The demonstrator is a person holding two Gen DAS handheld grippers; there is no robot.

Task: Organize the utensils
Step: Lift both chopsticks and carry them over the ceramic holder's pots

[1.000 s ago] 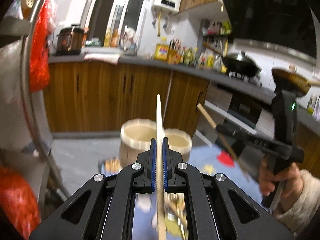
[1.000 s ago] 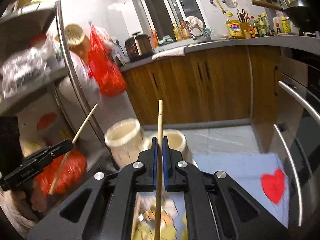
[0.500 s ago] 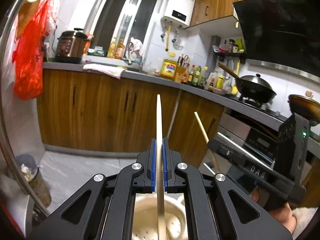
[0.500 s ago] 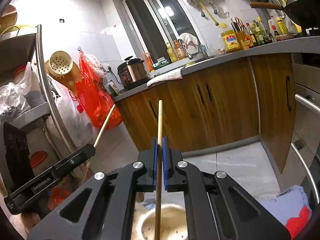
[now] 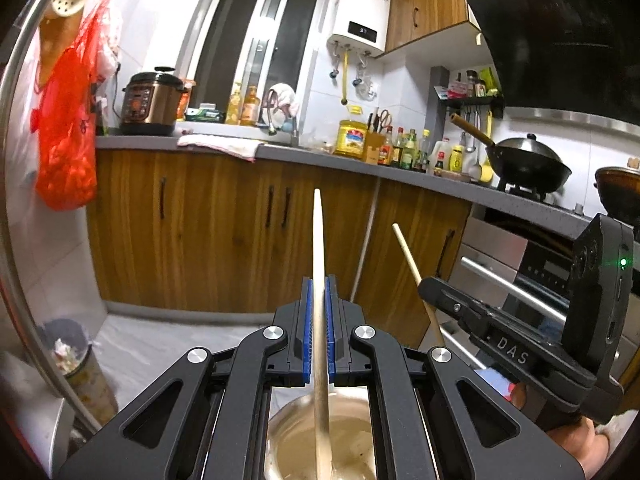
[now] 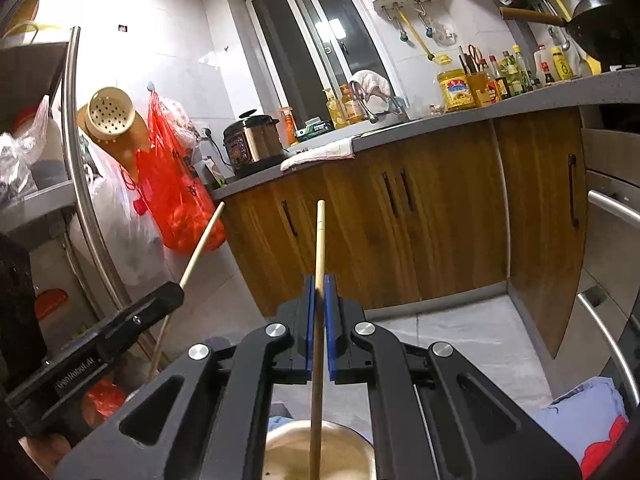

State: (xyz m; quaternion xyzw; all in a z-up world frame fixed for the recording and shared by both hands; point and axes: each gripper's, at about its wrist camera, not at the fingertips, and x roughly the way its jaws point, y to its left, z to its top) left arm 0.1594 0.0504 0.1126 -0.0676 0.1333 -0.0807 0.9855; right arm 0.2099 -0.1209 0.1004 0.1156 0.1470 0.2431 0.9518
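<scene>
Wooden cabinets [image 5: 224,232] span the background under a grey counter [image 5: 320,156]. Below both grippers sits a pale round holder [image 5: 320,440], its rim just visible. Left gripper [image 5: 319,332] is clenched on a flat wooden stick [image 5: 318,248]. Right gripper [image 6: 319,332] is clenched on a chopstick [image 6: 320,240]. Both sticks point forward, lower ends over the holder.

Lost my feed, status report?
Left gripper shut on chopstick. Right gripper shut on second chopstick. Both above holder cup. Nothing blocking.
</scene>
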